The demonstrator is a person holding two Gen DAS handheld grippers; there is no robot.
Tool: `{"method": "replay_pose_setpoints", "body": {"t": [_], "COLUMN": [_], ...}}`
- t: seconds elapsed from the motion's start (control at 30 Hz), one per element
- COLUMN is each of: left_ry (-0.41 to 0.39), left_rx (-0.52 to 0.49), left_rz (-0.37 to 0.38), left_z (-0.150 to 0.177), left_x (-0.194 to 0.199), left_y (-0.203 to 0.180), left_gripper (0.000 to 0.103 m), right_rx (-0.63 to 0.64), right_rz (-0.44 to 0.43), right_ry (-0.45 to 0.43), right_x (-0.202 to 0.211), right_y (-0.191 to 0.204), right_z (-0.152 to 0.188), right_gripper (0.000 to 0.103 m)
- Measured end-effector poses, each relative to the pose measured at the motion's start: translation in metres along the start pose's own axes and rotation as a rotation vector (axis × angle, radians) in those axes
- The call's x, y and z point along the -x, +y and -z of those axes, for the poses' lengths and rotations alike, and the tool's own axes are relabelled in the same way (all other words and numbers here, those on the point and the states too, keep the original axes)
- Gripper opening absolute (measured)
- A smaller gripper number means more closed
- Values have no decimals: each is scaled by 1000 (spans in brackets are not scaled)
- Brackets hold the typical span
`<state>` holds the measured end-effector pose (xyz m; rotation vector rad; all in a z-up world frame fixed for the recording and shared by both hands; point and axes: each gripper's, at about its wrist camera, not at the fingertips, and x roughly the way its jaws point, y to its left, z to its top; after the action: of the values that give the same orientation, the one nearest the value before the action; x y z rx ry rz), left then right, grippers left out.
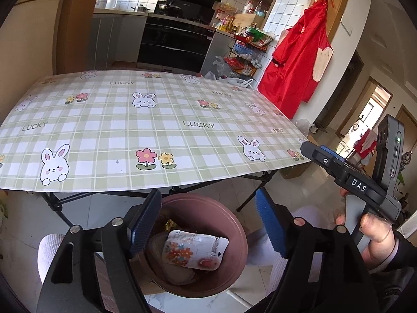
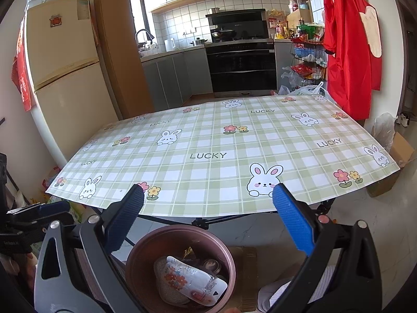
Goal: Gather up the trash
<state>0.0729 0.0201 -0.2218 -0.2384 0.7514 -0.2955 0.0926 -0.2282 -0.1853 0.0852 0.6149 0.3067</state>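
The folding table [image 1: 146, 120], spread with a green checked cloth printed with rabbits, flowers and the word LUCKY, fills the middle of both views, its near edge running across just above the gripper fingers; in the right wrist view the same table [image 2: 221, 151] lies from 9 o'clock to 3 o'clock. Beyond it at 12 o'clock stands a black oven range [image 1: 177, 39] with pots on top, and at 2 o'clock a red apron [image 1: 299, 60] hangs on the wall beside a wire rack of packets [image 1: 245, 52]. A cream fridge [image 2: 65, 78] shows at 10 o'clock in the right wrist view. On the floor in front of the table, at 6 o'clock, sits a brown round trash bin [image 1: 232, 234], seen also from the right wrist [image 2: 146, 250]. In it lies a flower-printed tissue pack [image 1: 192, 253], tilted, resting on other rubbish, with a crumpled yellow wrapper [image 1: 170, 224] near the bin's far wall. The left gripper [image 1: 208, 221] hangs above the bin with its blue pads spread wide, one on each side of the bin's mouth, holding nothing. The right gripper [image 2: 208, 219] is likewise wide apart and empty, over the bin's far rim, and its body appears at 3 o'clock in the left wrist view, gripped by the person's right hand [image 1: 378, 237].
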Motion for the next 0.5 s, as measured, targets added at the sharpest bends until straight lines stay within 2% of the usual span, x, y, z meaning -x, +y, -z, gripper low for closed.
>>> {"method": "replay_pose_setpoints", "body": {"t": [0.13,0.23,0.4,0.5], "left_ry": [-30,-65,-139,-195], "left_rx": [-8,-35,-124,-180], "left_rz": [-59,-95,-218,-250], "left_z": [-6,-16,-37,-51], "left_x": [8,17,37,52], "left_y": [2,2,-5,-14], "left_gripper": [92,97,97,97], "right_rx": [10,29,83,126], "right_rz": [9,19,31,35], "right_ry": [1,-6,-25,-33], "right_x": [1,7,23,36], "right_y": [1,3,12,19], "right_z": [-4,-14,-39,-62], "right_gripper": [97,97,97,97]}}
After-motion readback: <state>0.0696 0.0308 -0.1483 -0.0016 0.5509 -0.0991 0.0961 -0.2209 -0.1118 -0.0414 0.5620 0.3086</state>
